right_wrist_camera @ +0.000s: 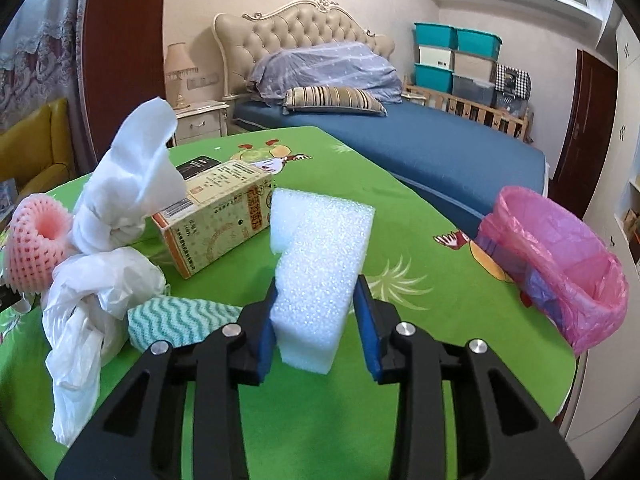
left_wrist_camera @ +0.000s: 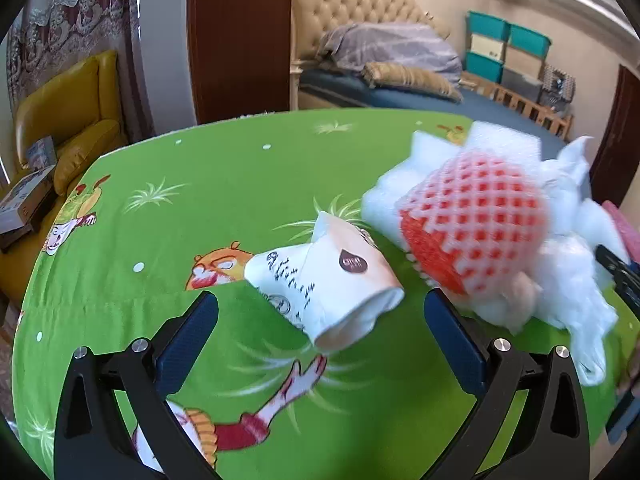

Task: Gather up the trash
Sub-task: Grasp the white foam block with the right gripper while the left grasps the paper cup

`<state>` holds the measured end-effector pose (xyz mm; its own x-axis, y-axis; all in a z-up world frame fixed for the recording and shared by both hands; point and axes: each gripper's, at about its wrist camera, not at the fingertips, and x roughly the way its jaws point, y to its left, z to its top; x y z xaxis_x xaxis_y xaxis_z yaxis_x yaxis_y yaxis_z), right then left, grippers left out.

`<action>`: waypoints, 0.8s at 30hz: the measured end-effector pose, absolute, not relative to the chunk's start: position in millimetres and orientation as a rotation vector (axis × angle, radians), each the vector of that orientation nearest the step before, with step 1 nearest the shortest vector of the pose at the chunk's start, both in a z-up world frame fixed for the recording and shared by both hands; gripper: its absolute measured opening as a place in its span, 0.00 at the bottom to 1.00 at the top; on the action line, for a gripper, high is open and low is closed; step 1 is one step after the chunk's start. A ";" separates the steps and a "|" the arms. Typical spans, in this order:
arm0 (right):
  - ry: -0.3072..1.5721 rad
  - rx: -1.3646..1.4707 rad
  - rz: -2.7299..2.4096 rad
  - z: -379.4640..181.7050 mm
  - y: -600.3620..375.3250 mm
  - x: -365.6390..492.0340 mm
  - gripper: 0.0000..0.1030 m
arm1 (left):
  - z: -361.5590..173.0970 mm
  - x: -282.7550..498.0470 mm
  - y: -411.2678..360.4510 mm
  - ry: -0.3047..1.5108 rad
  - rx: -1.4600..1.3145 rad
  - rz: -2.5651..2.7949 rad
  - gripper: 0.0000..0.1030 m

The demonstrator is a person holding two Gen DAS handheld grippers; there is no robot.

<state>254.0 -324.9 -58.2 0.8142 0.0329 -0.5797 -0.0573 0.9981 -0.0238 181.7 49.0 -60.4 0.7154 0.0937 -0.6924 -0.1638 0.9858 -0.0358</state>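
Note:
In the left wrist view a crushed white paper cup (left_wrist_camera: 328,280) lies on its side on the green cartoon tablecloth (left_wrist_camera: 200,208). My left gripper (left_wrist_camera: 320,300) is open, its blue pads wide on either side of the cup and touching nothing. Just right of the cup are a pink foam fruit net (left_wrist_camera: 472,224) and crumpled white plastic (left_wrist_camera: 568,280). In the right wrist view my right gripper (right_wrist_camera: 318,292) is shut on a white foam block (right_wrist_camera: 324,248), with both pads against its sides. A bin with a pink liner (right_wrist_camera: 560,264) stands at the table's right edge.
Left of the foam block lie a yellow carton (right_wrist_camera: 216,216), a green zigzag cloth (right_wrist_camera: 180,320), a white plastic bag (right_wrist_camera: 100,288), tissue (right_wrist_camera: 136,176) and the pink net (right_wrist_camera: 36,240). A blue bed (right_wrist_camera: 440,152) is behind the table, a yellow armchair (left_wrist_camera: 72,120) to the left.

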 end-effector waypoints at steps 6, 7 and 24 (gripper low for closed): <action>0.623 -0.008 0.057 -57.3 -331.5 255.1 0.34 | -64.8 202.3 53.3 0.800 -0.093 0.197 0.82; 0.620 -0.007 0.057 -56.7 -332.1 255.5 0.34 | -65.6 202.2 52.7 0.804 -0.095 0.179 0.78; 0.573 -0.023 0.075 -54.7 -328.7 244.3 0.34 | -44.1 142.0 47.6 0.635 -0.062 0.197 0.47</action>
<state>244.3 -328.7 -54.7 0.8375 0.0650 -0.5425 -0.0777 0.9970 -0.0005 142.0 47.6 -44.1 0.7869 0.1641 -0.5949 -0.2018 0.9794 0.0033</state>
